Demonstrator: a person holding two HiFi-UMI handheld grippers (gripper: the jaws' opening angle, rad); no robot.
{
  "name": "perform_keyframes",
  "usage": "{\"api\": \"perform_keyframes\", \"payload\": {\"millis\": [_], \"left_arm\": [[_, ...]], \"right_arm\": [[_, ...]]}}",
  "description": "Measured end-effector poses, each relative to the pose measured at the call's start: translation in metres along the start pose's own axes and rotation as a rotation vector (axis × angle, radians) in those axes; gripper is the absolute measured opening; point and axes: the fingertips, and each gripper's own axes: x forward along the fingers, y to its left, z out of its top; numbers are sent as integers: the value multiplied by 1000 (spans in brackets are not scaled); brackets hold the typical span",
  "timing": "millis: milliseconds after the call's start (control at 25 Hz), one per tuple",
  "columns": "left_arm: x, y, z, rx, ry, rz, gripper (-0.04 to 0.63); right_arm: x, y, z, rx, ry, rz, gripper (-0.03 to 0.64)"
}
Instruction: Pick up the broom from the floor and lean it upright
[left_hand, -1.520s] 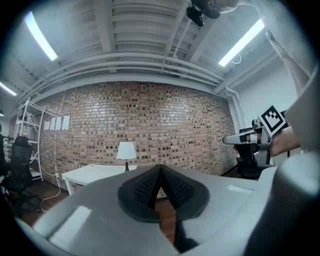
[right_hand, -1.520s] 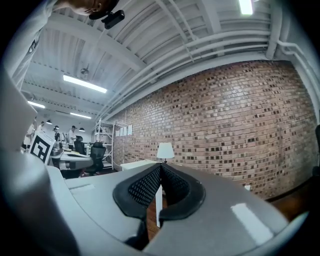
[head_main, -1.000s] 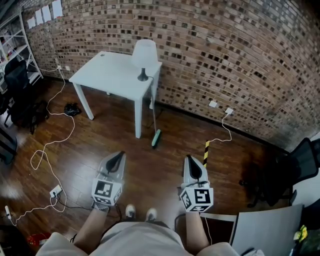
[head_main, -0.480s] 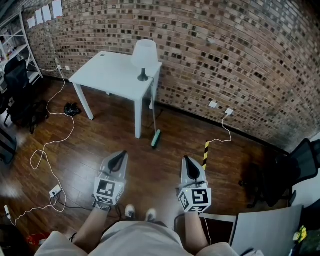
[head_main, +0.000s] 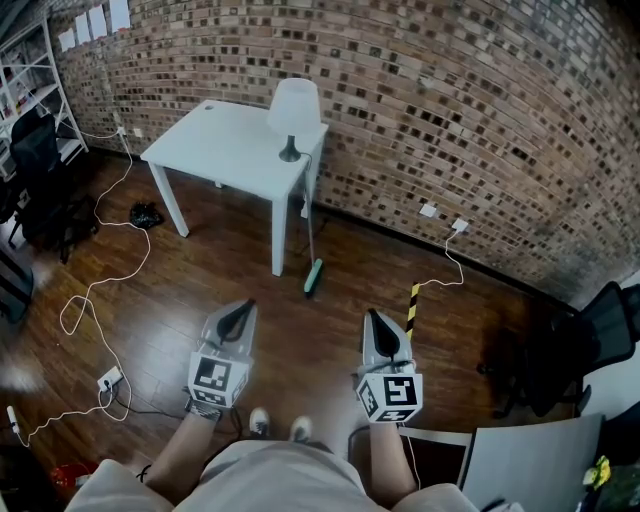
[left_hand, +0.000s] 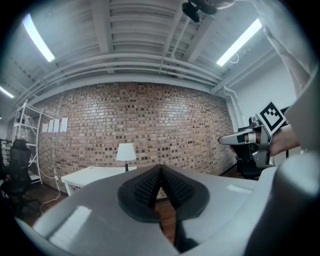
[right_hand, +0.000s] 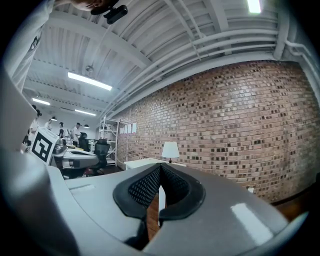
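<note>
The broom (head_main: 311, 243) stands upright on the wooden floor, its thin handle against the front corner of the white table (head_main: 226, 146) and its green head (head_main: 314, 277) down on the boards. My left gripper (head_main: 240, 308) and right gripper (head_main: 377, 318) are held level side by side, well short of the broom, pointing toward it. The left gripper view shows the left gripper (left_hand: 160, 172) with its ribbed pads pressed together and nothing between them. The right gripper (right_hand: 160, 170) is likewise shut and empty.
A white lamp (head_main: 295, 115) stands on the table by the brick wall (head_main: 470, 120). White cables (head_main: 95, 290) and a power strip (head_main: 110, 381) trail over the floor at left. A black-and-yellow striped post (head_main: 411, 307) stands ahead of the right gripper. Office chairs (head_main: 575, 350) sit at right.
</note>
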Motion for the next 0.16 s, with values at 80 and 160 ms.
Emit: {"api": "perform_keyframes", "payload": {"millis": [80, 160], "left_arm": [[1, 0, -2, -2, 4, -4, 0], [2, 1, -3, -3, 7, -9, 0]], "right_arm": [[2, 0, -1, -2, 3, 1, 11], [3, 0, -3, 1, 2, -2, 11]]}}
